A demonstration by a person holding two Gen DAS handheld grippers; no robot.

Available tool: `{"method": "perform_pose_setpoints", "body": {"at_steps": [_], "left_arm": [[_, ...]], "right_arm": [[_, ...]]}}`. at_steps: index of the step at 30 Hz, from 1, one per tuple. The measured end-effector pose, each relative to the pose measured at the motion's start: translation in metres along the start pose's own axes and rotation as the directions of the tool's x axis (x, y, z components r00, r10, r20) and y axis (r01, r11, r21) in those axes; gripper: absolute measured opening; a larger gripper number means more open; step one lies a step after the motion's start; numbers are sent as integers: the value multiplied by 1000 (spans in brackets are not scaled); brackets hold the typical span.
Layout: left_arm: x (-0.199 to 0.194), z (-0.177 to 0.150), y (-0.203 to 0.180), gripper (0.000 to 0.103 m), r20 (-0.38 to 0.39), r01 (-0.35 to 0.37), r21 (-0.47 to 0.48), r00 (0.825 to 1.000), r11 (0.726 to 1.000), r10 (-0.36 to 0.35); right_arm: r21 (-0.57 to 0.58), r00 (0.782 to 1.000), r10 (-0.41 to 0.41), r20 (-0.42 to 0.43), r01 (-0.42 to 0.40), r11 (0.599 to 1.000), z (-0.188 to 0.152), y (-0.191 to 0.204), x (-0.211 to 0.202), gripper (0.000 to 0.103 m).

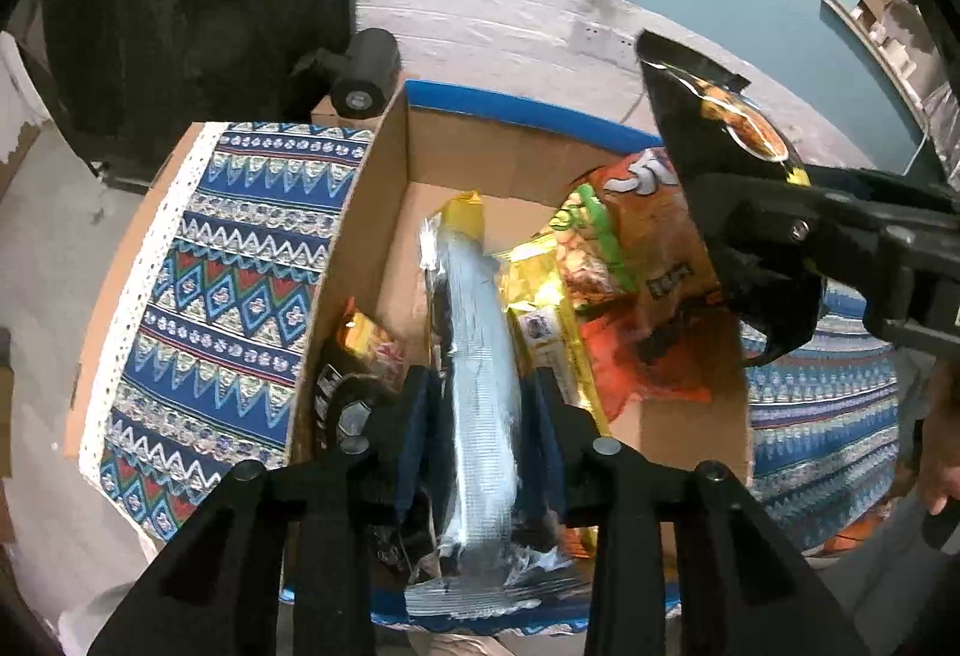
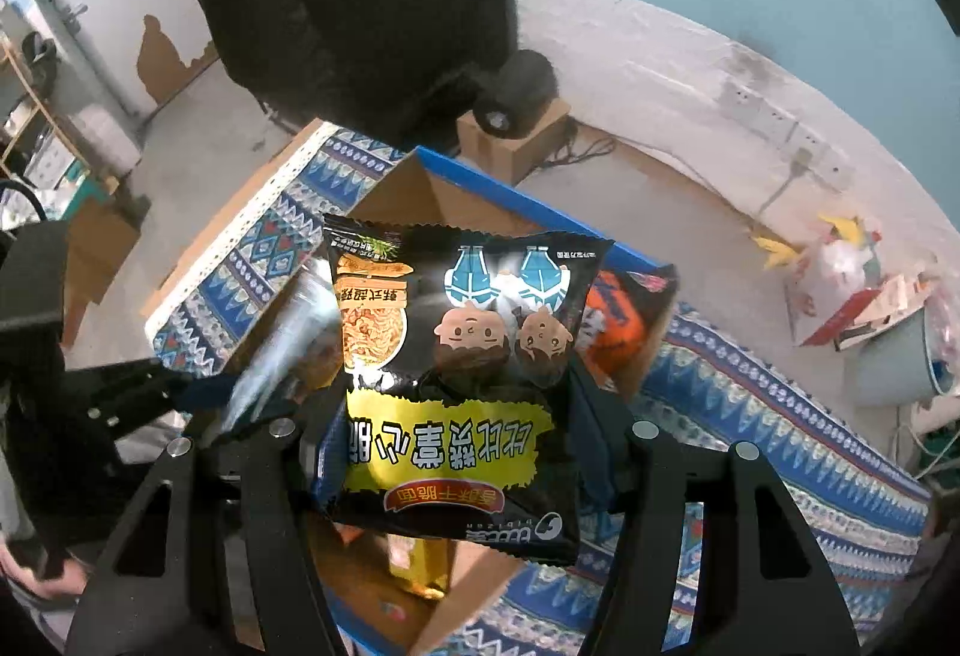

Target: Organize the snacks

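The silver packet (image 1: 480, 356) shows only its edge in the left wrist view, so its print cannot be read; its lower end runs behind the fingers (image 1: 420, 416) there, and in the right wrist view it is a motion-blurred streak. The black noodle packet (image 2: 456, 386) covers most of the cardboard box (image 2: 420, 194) in the right wrist view, hiding nearly all of what lies inside. The orange bag (image 1: 648, 296) is partly behind that black packet, its lettering cut short. A yellow packet (image 1: 540, 308) is half buried between its neighbours. The dark packet (image 1: 336, 386) in the box's corner is too hidden to identify
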State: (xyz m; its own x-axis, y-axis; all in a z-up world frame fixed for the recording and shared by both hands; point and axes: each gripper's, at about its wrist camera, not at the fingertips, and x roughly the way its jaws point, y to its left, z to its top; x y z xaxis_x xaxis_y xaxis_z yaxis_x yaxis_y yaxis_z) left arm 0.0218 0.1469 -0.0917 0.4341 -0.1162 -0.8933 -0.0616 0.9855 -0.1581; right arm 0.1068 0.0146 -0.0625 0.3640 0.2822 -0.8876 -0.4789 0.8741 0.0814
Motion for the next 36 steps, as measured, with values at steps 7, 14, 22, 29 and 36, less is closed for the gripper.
{"method": "perform_pose_setpoints", "body": {"at_steps": [7, 14, 22, 29, 36], "left_arm": [[-3, 2, 11, 67, 9, -44, -37, 999, 998, 44], [-15, 2, 20, 72, 15, -40, -87, 999, 995, 42], [-37, 1, 12, 79, 59, -65, -62, 996, 996, 69], [-55, -2, -2, 81, 88, -89, -21, 992, 996, 91], [-69, -5, -23, 87, 126, -118, 38, 986, 992, 113]], "right_arm": [[16, 1000, 15, -20, -15, 1000, 11, 6, 18, 62], [54, 1000, 22, 10, -23, 998, 16, 1, 18, 72], [74, 997, 15, 73, -20, 997, 5, -8, -14, 78], [91, 995, -33, 89, 25, 996, -23, -19, -42, 78], [88, 989, -83, 121, 73, 993, -45, -27, -64, 78]]}}
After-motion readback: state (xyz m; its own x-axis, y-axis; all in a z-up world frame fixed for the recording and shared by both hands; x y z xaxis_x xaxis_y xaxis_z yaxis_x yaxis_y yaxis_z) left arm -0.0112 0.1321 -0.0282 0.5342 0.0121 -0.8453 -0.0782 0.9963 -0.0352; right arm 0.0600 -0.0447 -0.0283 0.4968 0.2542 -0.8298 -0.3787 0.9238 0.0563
